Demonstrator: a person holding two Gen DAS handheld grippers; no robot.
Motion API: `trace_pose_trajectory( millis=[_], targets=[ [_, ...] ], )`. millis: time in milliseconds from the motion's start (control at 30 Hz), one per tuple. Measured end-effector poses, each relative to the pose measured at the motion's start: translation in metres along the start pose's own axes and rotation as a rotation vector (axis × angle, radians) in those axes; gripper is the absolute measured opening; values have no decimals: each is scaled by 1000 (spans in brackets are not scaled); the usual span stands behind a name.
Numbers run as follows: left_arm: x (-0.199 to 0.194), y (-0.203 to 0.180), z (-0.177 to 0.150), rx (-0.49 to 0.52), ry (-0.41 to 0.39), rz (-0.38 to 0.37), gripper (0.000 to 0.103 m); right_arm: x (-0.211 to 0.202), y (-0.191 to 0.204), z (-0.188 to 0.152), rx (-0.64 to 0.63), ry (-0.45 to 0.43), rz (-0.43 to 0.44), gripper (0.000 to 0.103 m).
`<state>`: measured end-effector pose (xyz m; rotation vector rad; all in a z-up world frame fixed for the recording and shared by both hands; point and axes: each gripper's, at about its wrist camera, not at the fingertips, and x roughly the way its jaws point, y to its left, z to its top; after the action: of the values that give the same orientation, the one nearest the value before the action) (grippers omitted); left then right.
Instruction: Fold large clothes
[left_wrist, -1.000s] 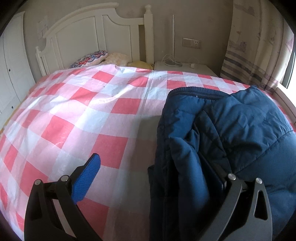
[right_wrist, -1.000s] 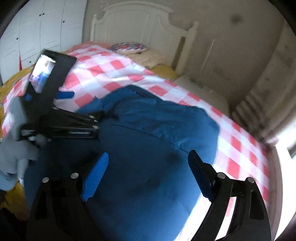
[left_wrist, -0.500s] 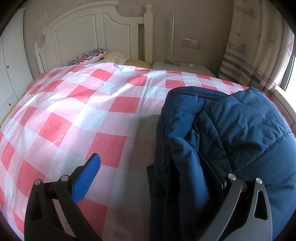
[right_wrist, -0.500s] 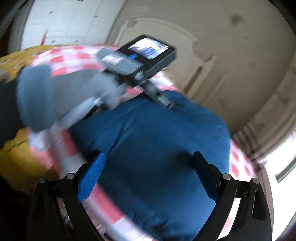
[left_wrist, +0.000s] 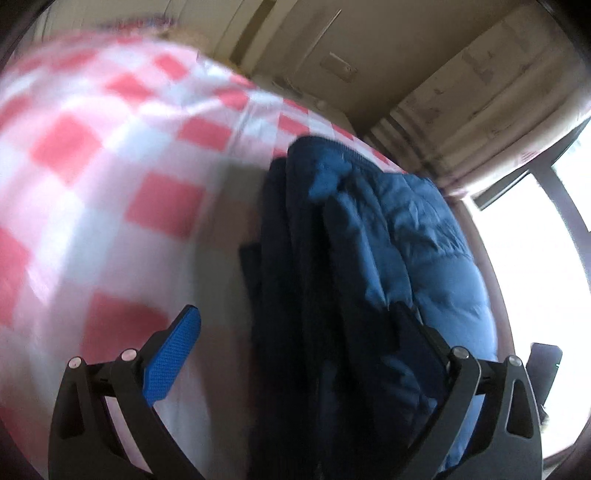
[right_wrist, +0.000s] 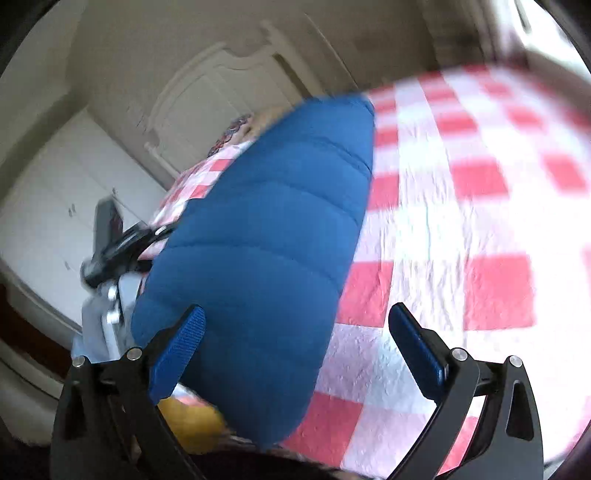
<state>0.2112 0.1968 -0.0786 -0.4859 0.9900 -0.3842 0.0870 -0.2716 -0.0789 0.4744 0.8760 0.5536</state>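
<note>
A blue quilted puffer jacket (left_wrist: 399, 236) lies folded on a red-and-white checked bed cover (left_wrist: 110, 177). My left gripper (left_wrist: 299, 354) is open, its jaws wide apart; the jacket's dark folded edge lies between them and its right finger is partly buried in the fabric. My right gripper (right_wrist: 295, 354) is open and empty, its jaws wide apart just over the jacket's (right_wrist: 266, 236) near end. The left gripper shows in the right wrist view (right_wrist: 122, 240) at the jacket's left side. Both views are motion-blurred.
A white headboard (right_wrist: 207, 92) and white wardrobe doors (right_wrist: 48, 206) stand behind the bed. A patterned pillow (right_wrist: 231, 129) lies at its head. A curtain (left_wrist: 480, 92) and bright window (left_wrist: 546, 258) are on the right. Something yellow (right_wrist: 192, 421) shows below the bed's edge.
Both cameras have swung and tilted sharply. The right gripper has moved round to the jacket's near end. The left gripper stays open at the jacket's folded edge.
</note>
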Motion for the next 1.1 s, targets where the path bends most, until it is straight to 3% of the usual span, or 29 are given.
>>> trace_pose_trajectory(
  millis=[100,367,467,600,667,800,900,1000,1100],
  targets=[
    [8,16,-11,-80,66,-122,101,17,-6,2,68,29,111,97],
    [14,-4,-29,-37,80,-265,99,61,0,29,69,77,144,99],
    [14,-5,-30,-48,55,-317,78,62,-4,28,63,51,173,99],
    [1,-20,-34,15,-52,-282,58,45,20,17,-111,-51,84,80],
    [1,-30,-25,21,-82,-288,51,38,36,17,-189,-109,33,76],
    [5,-63,17,36,-142,-318,50,26,54,41,-314,-225,-43,71],
    [7,-94,53,77,-186,-331,50,11,58,77,-380,-308,-76,70],
    [27,-113,88,77,-200,-340,50,-1,49,111,-384,-345,-83,70],
    [75,-108,108,9,-145,-322,51,5,31,149,-365,-322,-120,70]
  ],
)
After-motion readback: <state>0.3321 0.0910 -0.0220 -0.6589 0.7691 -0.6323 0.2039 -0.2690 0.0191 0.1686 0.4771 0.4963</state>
